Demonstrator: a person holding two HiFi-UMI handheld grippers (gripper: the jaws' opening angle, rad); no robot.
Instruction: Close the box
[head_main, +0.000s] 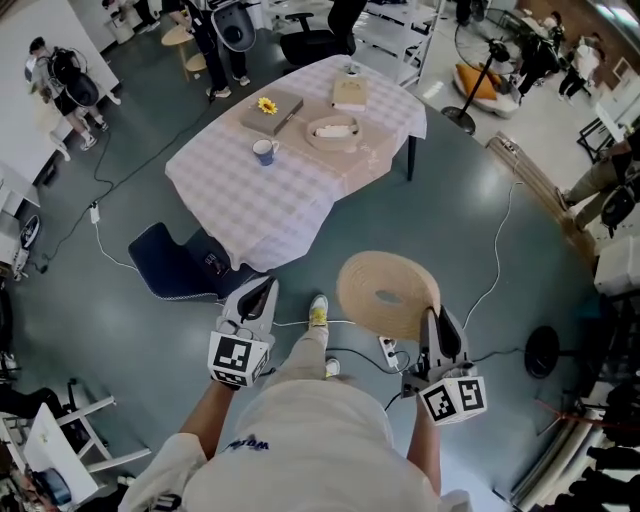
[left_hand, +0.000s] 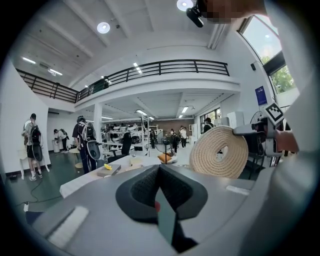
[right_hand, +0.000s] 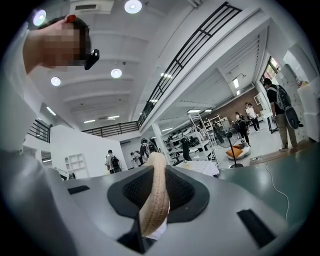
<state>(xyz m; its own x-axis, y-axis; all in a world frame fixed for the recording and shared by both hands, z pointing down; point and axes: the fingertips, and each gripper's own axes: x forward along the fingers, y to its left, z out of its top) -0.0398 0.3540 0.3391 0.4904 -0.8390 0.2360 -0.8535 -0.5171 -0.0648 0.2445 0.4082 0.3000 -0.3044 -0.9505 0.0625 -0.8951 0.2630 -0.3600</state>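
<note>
My right gripper (head_main: 433, 328) is shut on the rim of a round woven lid (head_main: 388, 295), held at waist height over the floor. In the right gripper view the lid's edge (right_hand: 155, 192) runs up between the jaws. The lid (left_hand: 220, 151) also shows in the left gripper view, off to the right. The round woven box (head_main: 333, 131) stands open on the checked table (head_main: 250, 205), far ahead of both grippers. My left gripper (head_main: 257, 298) hangs beside my left leg, its jaws (left_hand: 162, 202) together with nothing between them.
On the table lie a grey book with a yellow flower (head_main: 271, 109), a blue mug (head_main: 265, 152) and a tan book (head_main: 350, 92). A dark blue seat (head_main: 175, 262) sits on the floor before the table. Cables and a power strip (head_main: 388, 349) lie by my feet. People stand at the far left.
</note>
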